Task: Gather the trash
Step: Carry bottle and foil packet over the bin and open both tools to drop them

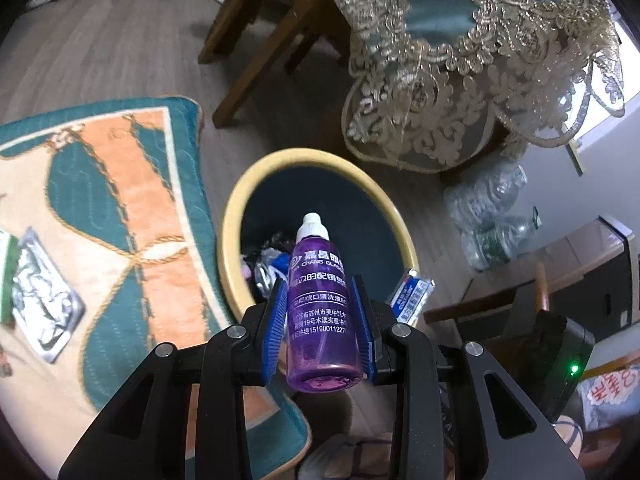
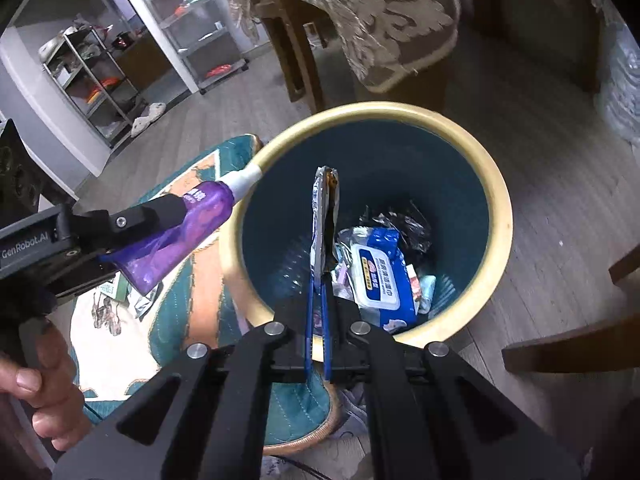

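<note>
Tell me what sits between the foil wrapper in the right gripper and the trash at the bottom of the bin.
Nothing: in the right wrist view the foil wrapper hangs over the bin, with only open space above the wipes pack.

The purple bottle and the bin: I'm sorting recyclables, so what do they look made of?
The purple bottle looks like clear, glossy tinted plastic: you can see through its walls, and its cap is opaque white. The bin has a smooth, matte cream rim and dark teal inside; probably moulded plastic, though the look leaves that open.
</note>
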`<state>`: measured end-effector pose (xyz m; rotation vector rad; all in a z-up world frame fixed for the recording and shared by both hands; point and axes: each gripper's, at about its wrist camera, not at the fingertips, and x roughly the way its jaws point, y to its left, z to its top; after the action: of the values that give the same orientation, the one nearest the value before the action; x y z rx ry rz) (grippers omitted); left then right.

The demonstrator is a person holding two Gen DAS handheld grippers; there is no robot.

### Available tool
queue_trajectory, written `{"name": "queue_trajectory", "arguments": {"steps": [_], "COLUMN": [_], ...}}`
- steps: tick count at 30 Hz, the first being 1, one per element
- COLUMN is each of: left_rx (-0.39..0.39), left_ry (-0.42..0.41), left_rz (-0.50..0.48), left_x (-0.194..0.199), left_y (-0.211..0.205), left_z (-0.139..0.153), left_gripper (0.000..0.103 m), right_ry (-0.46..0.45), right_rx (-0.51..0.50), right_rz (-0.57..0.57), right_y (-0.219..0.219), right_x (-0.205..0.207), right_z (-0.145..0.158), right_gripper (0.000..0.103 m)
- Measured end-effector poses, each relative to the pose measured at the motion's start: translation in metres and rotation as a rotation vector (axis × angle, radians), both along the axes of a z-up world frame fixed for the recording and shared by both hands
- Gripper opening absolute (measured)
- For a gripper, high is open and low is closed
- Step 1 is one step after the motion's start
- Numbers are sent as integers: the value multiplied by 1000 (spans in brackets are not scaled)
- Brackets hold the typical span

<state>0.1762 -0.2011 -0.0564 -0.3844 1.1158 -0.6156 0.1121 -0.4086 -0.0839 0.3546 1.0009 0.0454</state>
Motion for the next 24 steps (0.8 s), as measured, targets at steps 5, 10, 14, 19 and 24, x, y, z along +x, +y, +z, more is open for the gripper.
{"name": "queue_trajectory", "arguments": {"steps": [5,10,14,19,24], "left_rx": [-16,-35,-56,-63,-31], "left_ry": [24,50,54,26,-8], "left_rz": [5,31,37,57,82], "left_x": [8,13,15,13,13], "left_y": [-5,-4,-3,6,22], "left_z": [-8,-15,-13,-1,8], "left_gripper": [34,35,46,61,70], "right_ry": [20,36,39,52,57], "right_rx": [-5,-12,-20,-23,-18], "right_rz": [-13,-16,-17,-33,-51], "right_y": [-2,-3,-2,-3,-3], "right_x": [-1,0,2,6,10], "right_z": [-4,-9,-11,-16,-17], "right_gripper": [3,3,3,3,11]}}
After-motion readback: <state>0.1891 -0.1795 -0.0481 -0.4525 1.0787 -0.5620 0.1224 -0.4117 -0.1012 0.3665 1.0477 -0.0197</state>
